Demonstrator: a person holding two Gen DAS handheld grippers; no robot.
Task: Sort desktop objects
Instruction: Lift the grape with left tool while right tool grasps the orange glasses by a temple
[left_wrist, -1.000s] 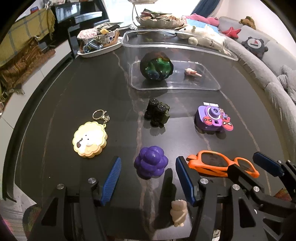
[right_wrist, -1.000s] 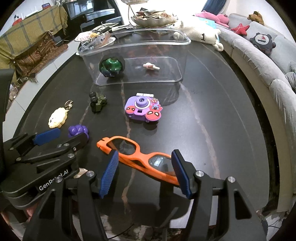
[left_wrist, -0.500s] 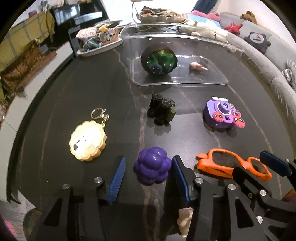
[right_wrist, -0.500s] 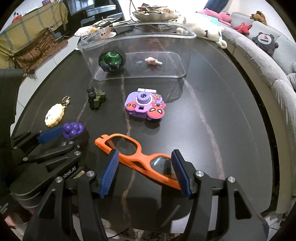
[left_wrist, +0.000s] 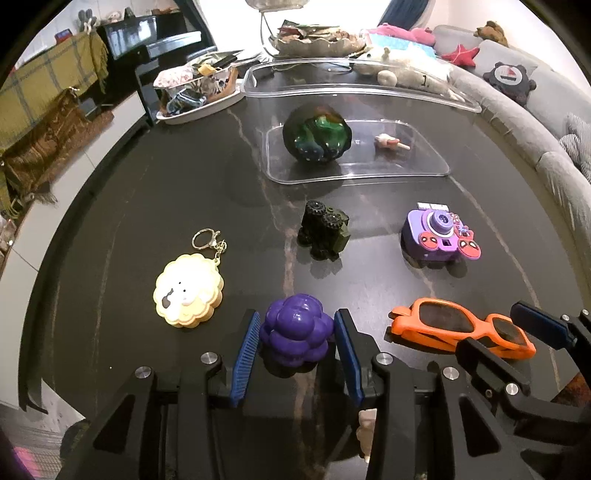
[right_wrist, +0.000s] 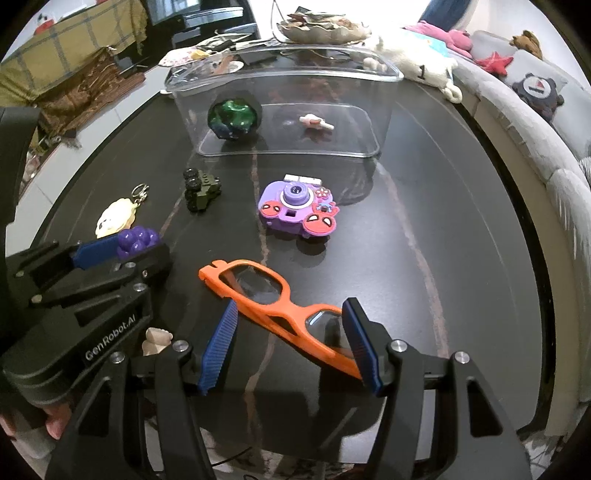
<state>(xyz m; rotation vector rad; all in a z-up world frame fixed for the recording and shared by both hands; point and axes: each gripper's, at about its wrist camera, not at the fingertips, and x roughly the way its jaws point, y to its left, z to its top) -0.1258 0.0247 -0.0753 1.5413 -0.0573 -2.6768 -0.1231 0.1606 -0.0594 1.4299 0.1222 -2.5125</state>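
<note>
My left gripper (left_wrist: 295, 332) has its blue pads on both sides of the purple grape toy (left_wrist: 295, 334), which rests on the black table; the pads sit close against it. My right gripper (right_wrist: 290, 332) is open around the right lens of the orange sunglasses (right_wrist: 273, 299), which lie flat; they also show in the left wrist view (left_wrist: 461, 326). The grape toy also shows in the right wrist view (right_wrist: 137, 238). A clear plastic bin (left_wrist: 354, 122) at the back holds a dark green ball (left_wrist: 317, 137) and a small pink toy (left_wrist: 389, 142).
On the table lie a sheep keychain (left_wrist: 188, 291), a dark green toy truck (left_wrist: 325, 234), a purple toy camera (left_wrist: 437, 236) and a small beige figure (right_wrist: 155, 339) under the left gripper. A tray of clutter (left_wrist: 195, 94) stands at the back left. A grey sofa (left_wrist: 535, 122) runs along the right.
My left gripper has moved forward so the grape toy now sits between its pads, and the pads have narrowed onto it. My right gripper has edged forward around the sunglasses.
</note>
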